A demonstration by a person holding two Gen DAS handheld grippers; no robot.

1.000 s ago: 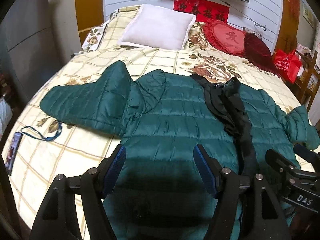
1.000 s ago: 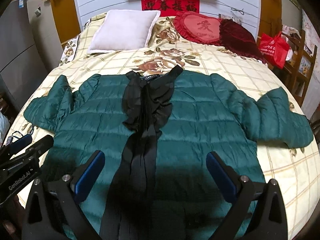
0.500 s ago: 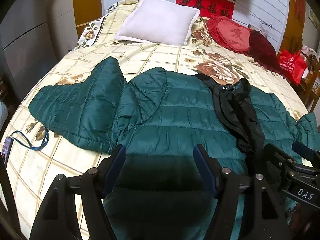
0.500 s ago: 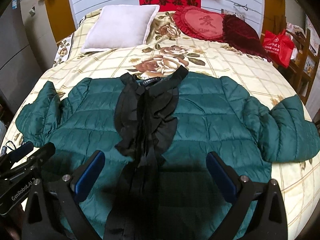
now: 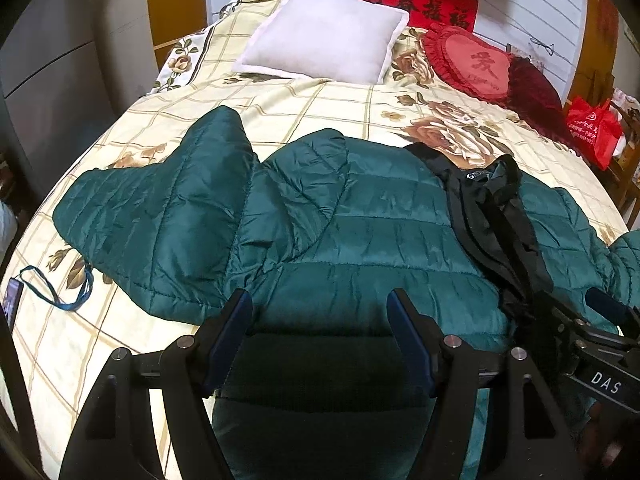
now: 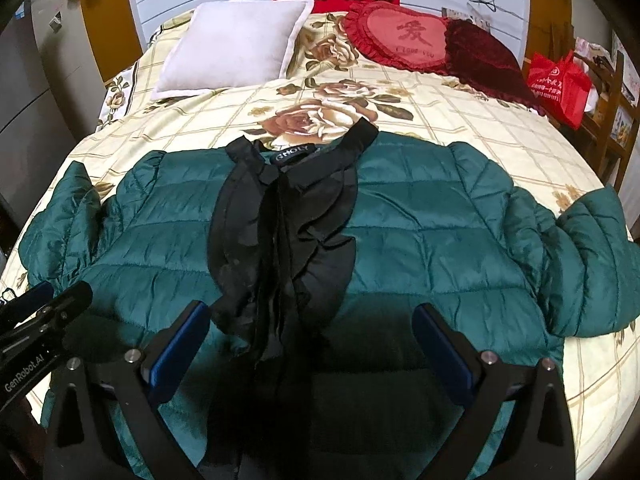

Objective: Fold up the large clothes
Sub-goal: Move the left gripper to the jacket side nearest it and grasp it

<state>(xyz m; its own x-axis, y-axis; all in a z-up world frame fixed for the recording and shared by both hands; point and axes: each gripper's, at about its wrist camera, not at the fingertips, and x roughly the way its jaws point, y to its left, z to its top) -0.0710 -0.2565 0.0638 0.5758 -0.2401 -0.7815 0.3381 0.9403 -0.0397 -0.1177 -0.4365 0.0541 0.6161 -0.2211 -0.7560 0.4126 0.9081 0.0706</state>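
Note:
A dark green quilted jacket (image 5: 360, 240) (image 6: 432, 240) lies spread front-up on the bed, with black ruffled trim (image 6: 280, 248) (image 5: 496, 224) down its middle and both sleeves stretched out to the sides. My left gripper (image 5: 320, 320) hovers open over the jacket's lower left part, nothing between its blue pads. My right gripper (image 6: 312, 332) stands open above the lower middle, with the black trim below its left finger. Each gripper shows at the edge of the other's view.
The bed has a cream floral checked cover (image 5: 304, 104). A white pillow (image 6: 236, 40) and a red heart cushion (image 6: 404, 36) lie at the head. A phone with a blue lanyard (image 5: 52, 292) rests at the bed's left edge. A red bag (image 6: 558, 84) sits on furniture at right.
Both grippers have moved forward and lower over the jacket, which now fills more of each view. Their jaws stay equally wide.

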